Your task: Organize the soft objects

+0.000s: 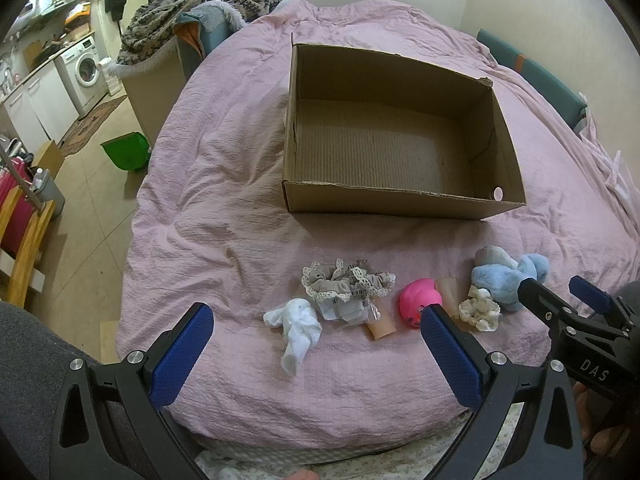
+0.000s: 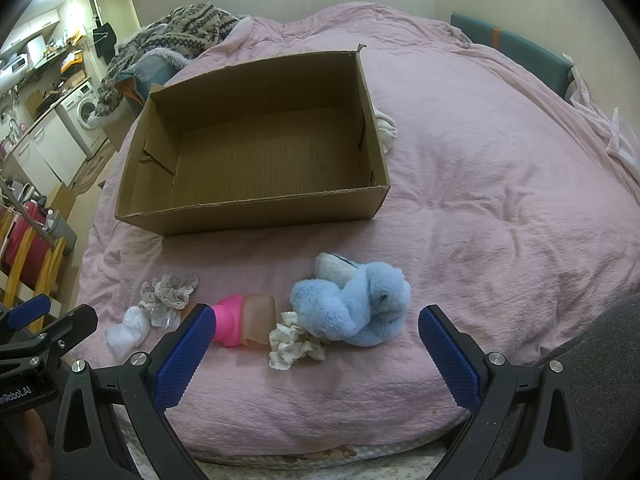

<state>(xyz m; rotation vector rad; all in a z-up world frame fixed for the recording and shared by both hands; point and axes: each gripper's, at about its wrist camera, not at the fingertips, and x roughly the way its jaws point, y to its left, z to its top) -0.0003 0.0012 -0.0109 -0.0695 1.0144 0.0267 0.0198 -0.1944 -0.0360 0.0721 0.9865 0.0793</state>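
Note:
An empty cardboard box [image 1: 400, 200] [image 2: 256, 216] sits on the pink bed cover. In front of it lies a row of soft things: a white cloth [image 1: 298, 326] [image 2: 128, 330], a grey lace scrunchie [image 1: 344, 282] [image 2: 172, 290], a pink toy [image 1: 418, 302] [image 2: 230, 322], a cream scrunchie [image 1: 480, 312] [image 2: 292, 344] and a blue fluffy plush [image 1: 506, 278] [image 2: 356, 306]. My left gripper [image 1: 316, 332] is open and empty, just short of the white cloth. My right gripper [image 2: 316, 334] is open and empty, near the cream scrunchie and blue plush.
The pink bed cover [image 1: 224, 208] [image 2: 500, 184] spreads around the box. A white cloth [image 2: 386, 128] lies behind the box's right side. A pile of knitted blankets [image 1: 192, 4] sits at the far left. The floor with a green bin [image 1: 128, 152] lies left of the bed.

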